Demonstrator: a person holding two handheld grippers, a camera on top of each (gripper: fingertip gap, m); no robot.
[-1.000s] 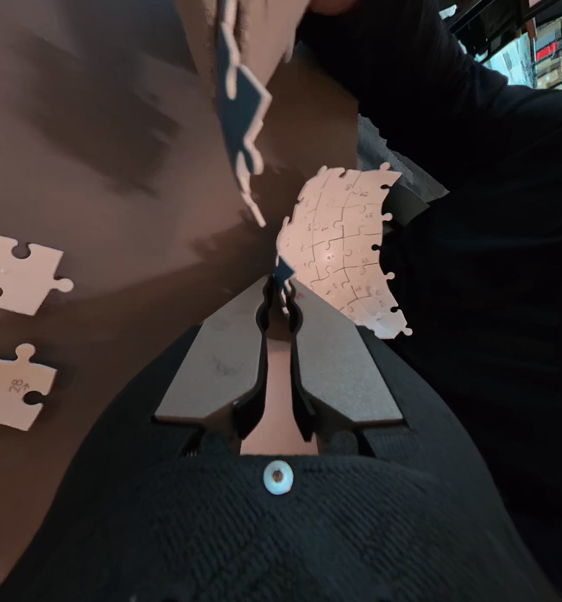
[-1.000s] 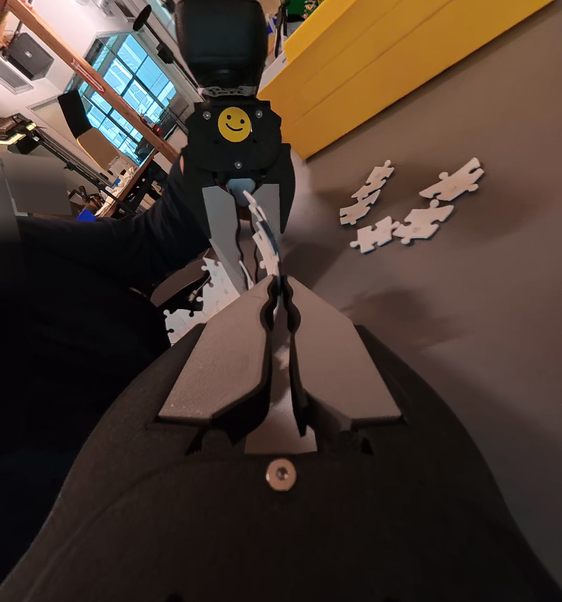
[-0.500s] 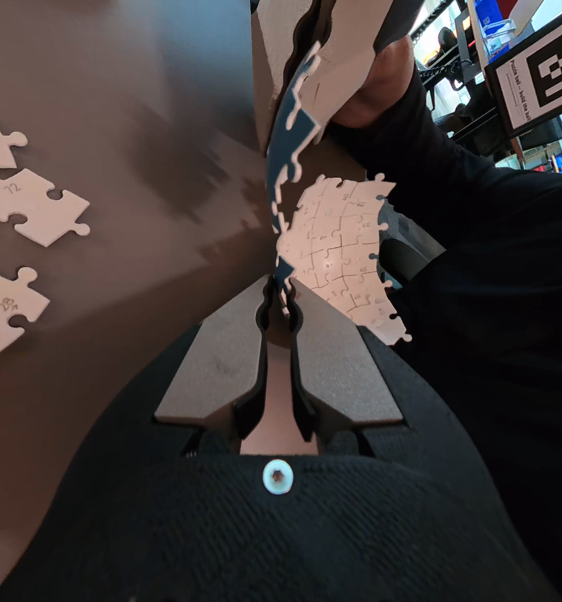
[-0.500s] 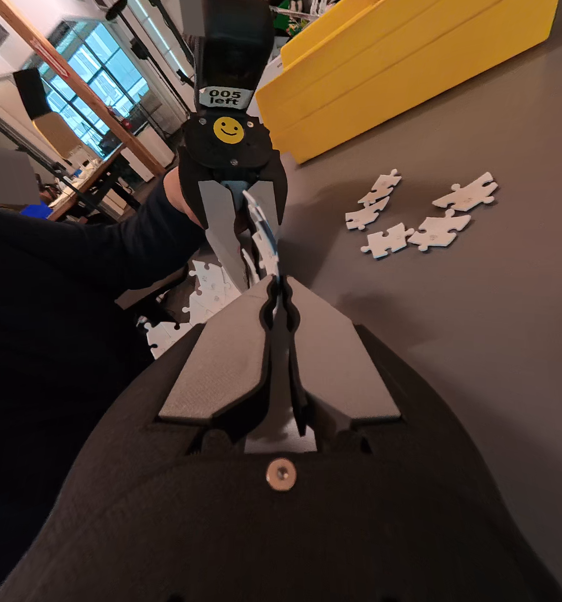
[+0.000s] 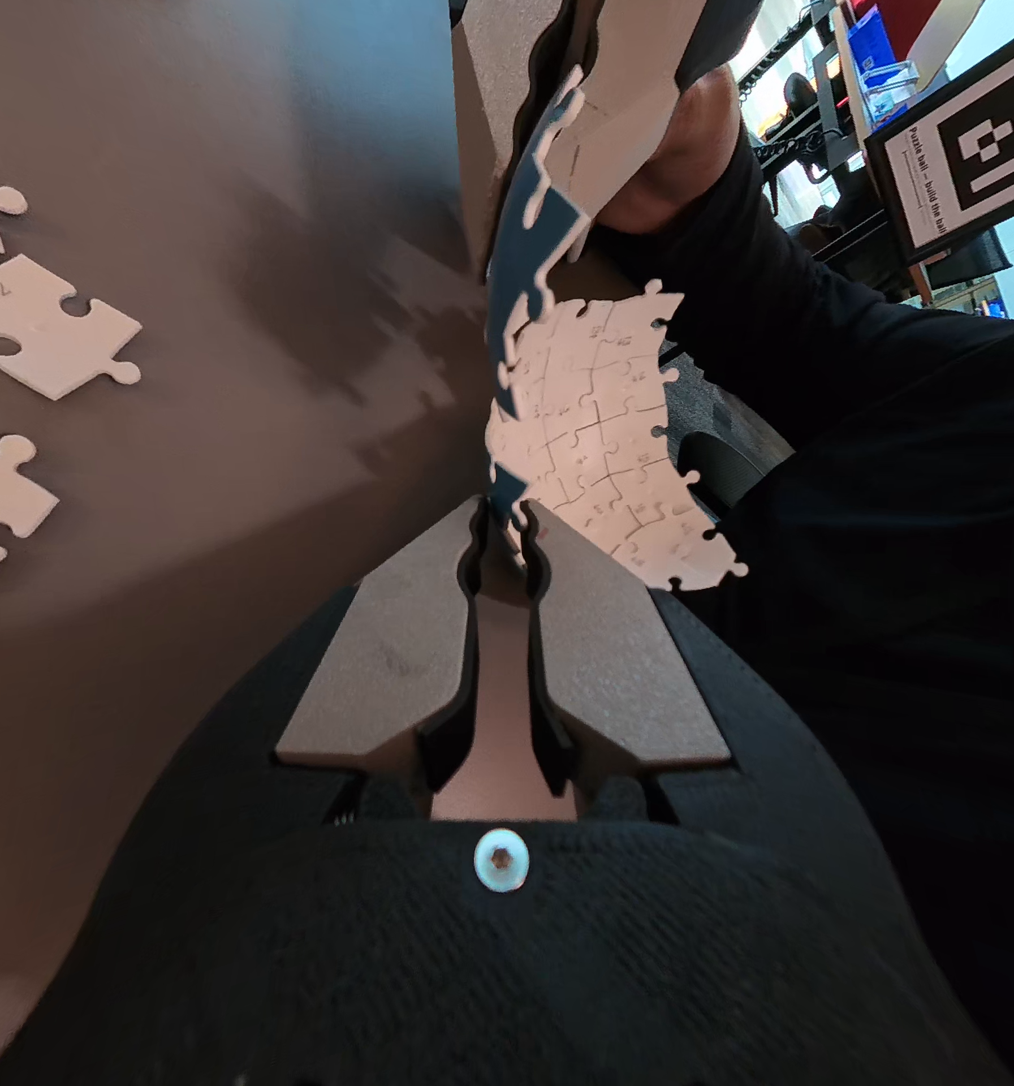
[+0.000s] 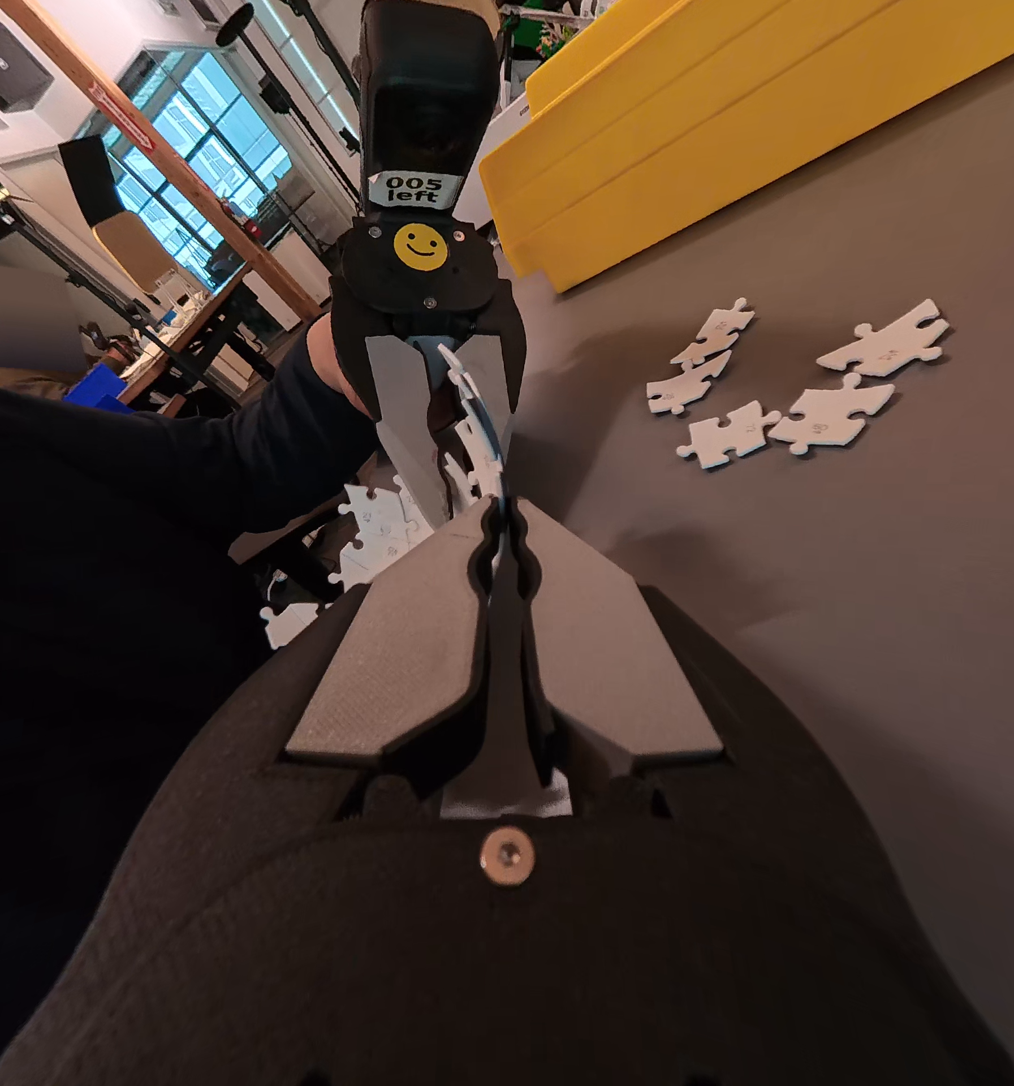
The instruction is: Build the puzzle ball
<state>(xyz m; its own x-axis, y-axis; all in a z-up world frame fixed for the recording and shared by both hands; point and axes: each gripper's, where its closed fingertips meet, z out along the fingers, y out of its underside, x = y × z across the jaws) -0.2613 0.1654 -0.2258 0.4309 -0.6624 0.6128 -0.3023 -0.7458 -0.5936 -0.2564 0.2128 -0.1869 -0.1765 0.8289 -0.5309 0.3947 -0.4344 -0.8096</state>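
My left gripper (image 5: 501, 512) is shut on the lower edge of a curved assembled puzzle section (image 5: 601, 435), white inside and blue outside, held in the air. My right gripper (image 6: 504, 506) is shut on a curved strip of joined pieces (image 6: 481, 423). In the left wrist view the right gripper (image 5: 542, 176) comes down from the top, and its strip (image 5: 519, 264) meets the section's upper left edge. In the right wrist view the left gripper (image 6: 445, 505) faces me, with the section (image 6: 375, 529) partly hidden behind my fingers.
Several loose white pieces (image 6: 727, 438) lie on the grey table (image 6: 845, 587) to the right; they also show at the left of the left wrist view (image 5: 52, 335). Yellow bins (image 6: 727, 117) stand at the table's far edge. A framed marker sign (image 5: 992, 117) stands behind. There is about 6 cm between the tips of the two grippers.
The right gripper has brought its strip closer, so it now touches the section's edge. The left gripper has turned, still holding the section. Both stay shut.
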